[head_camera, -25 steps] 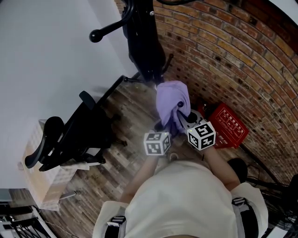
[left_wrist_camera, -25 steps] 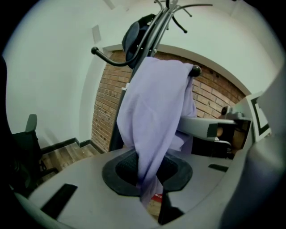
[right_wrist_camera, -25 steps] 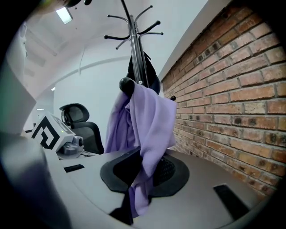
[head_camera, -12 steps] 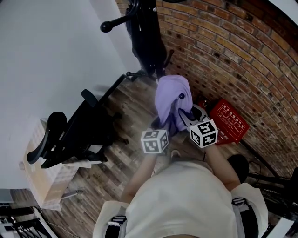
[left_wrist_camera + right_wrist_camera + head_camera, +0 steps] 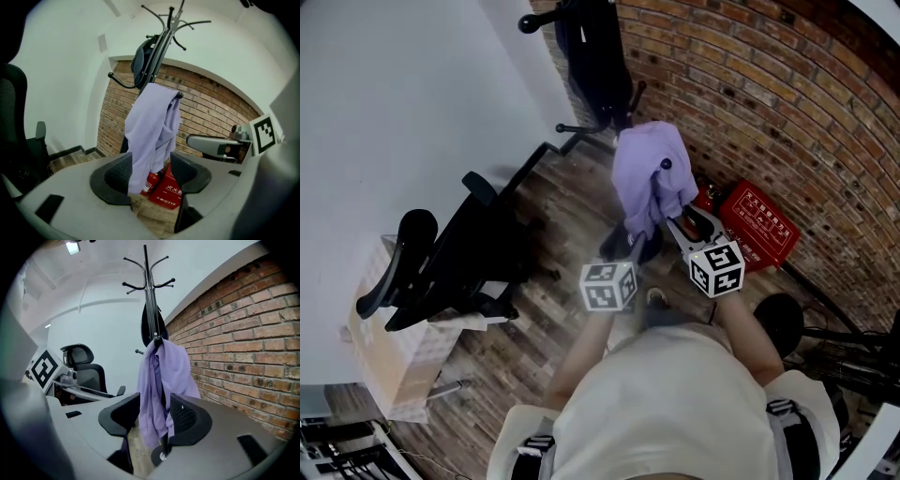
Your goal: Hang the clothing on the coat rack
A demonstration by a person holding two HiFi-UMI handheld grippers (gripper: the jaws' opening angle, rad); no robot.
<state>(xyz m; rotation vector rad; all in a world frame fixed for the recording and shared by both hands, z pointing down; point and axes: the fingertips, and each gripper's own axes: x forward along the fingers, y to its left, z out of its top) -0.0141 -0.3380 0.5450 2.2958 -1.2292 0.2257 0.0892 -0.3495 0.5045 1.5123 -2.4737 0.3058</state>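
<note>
Purple cloth is where it belongs: the shirt [image 5: 645, 178] hangs draped over a low hook of the coat rack [image 5: 149, 301], by the brick wall [image 5: 750, 94] on the right, its hem clear of the floor [image 5: 553, 244]. The left hand-held gripper [image 5: 626, 247] and the right hand-held gripper [image 5: 682, 225] sit just on the near side of it, both released. Their jaws have just been opening and now stand wide, the pads pressing on nothing. Each gripper view shows the shirt through the gap, though through such a wide lens it is hard to say whether a fold lies inside the jaws or just beyond the tips. The step looks like the let-go. Doing it well means drawing both grippers straight back toward the near side with the jaws kept wide, so no pad drags a fold. Slow beats quick here: the cloth seems bunched on one small knob, and a sideways brush could slide it off toward the red box [image 5: 759, 239] below.
</note>
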